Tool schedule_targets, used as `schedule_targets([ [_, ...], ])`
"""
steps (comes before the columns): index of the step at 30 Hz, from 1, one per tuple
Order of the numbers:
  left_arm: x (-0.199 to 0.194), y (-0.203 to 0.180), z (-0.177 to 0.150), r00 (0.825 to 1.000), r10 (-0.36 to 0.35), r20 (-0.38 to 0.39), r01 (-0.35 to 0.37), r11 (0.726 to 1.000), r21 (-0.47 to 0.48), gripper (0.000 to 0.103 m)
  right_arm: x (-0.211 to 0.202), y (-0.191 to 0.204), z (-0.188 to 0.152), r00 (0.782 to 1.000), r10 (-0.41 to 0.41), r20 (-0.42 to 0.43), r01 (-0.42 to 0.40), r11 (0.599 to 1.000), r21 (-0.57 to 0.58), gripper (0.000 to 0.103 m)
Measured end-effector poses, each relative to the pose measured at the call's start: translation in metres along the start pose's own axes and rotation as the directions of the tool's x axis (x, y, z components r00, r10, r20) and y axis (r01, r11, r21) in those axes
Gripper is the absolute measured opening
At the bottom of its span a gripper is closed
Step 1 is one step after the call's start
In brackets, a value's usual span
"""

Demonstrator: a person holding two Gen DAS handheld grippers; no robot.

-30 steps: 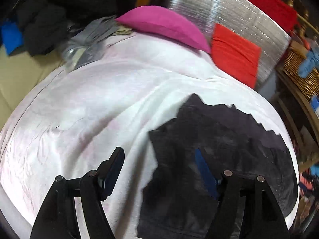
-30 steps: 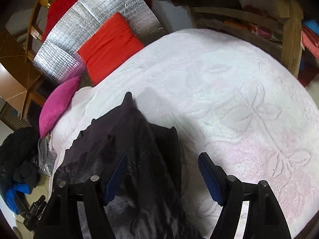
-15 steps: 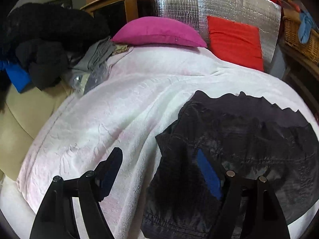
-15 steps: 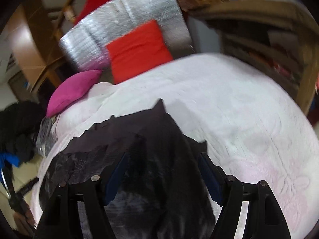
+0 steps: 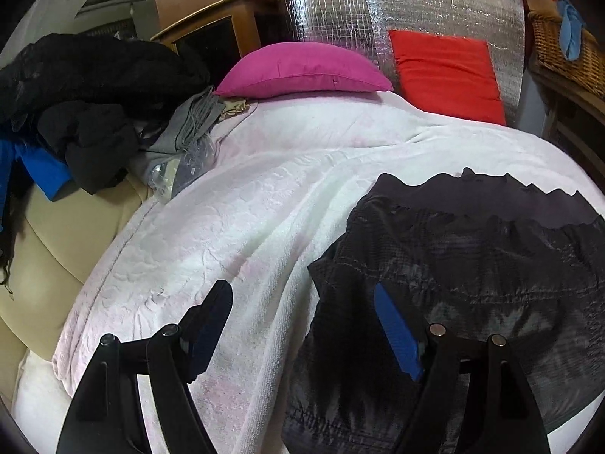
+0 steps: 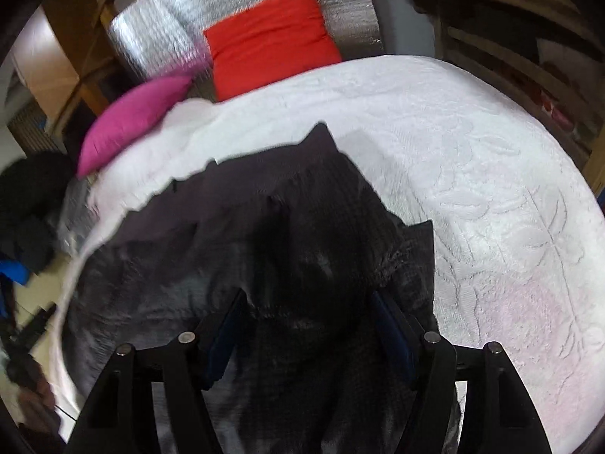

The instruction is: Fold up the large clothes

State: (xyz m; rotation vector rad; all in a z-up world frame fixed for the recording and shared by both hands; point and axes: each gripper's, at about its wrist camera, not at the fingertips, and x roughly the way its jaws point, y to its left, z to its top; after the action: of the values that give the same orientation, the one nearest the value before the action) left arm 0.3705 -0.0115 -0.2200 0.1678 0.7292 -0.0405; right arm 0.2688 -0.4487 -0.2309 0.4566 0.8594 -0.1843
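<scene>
A dark grey, crumpled garment [image 5: 472, 265] lies spread on the white blanket [image 5: 245, 227] of a bed. My left gripper [image 5: 300, 291] is open over the garment's left edge, its right finger above the cloth and its left finger above bare blanket. In the right wrist view the same garment [image 6: 264, 234] fills the middle. My right gripper [image 6: 308, 297] is open above the garment's right part, both fingers over dark cloth. Whether the pads touch the fabric is unclear; nothing is pinched.
A pink pillow [image 5: 302, 72] and a red cushion [image 5: 446, 72] lean on a silver foil panel [image 5: 378, 3] at the head of the bed. Dark clothes [image 5: 87, 106] pile up at the left. A wicker basket [image 5: 563, 49] and wooden shelves [image 6: 510, 56] stand at the right.
Both views have rolled closer to level. The right gripper has shifted left, so the garment now lies under both its fingers. The left gripper stays at the garment's left edge.
</scene>
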Motion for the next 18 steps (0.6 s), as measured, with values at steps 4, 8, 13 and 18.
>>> schedule_targets([
  [4,0.001,0.001,-0.001,1.000,0.009,0.000,-0.009,1.000,0.004,0.078,-0.022,-0.014,0.003,0.995,0.052,0.085,-0.055,0.998,0.032,0.072],
  [8,0.001,0.000,0.000,1.000,0.013,0.000,-0.013,1.000,0.002,0.078,-0.033,-0.016,0.005,0.990,0.079,0.121,-0.084,0.996,0.037,0.072],
  [13,0.005,-0.005,-0.002,1.000,0.024,-0.010,-0.024,0.999,0.023,0.078,-0.015,-0.005,0.000,0.998,0.050,0.042,-0.050,0.999,-0.006,0.072],
  [18,0.010,-0.009,-0.003,0.999,0.038,-0.027,-0.037,0.998,0.042,0.078,0.014,0.005,-0.005,0.998,-0.016,-0.057,0.013,0.998,-0.058,0.072],
])
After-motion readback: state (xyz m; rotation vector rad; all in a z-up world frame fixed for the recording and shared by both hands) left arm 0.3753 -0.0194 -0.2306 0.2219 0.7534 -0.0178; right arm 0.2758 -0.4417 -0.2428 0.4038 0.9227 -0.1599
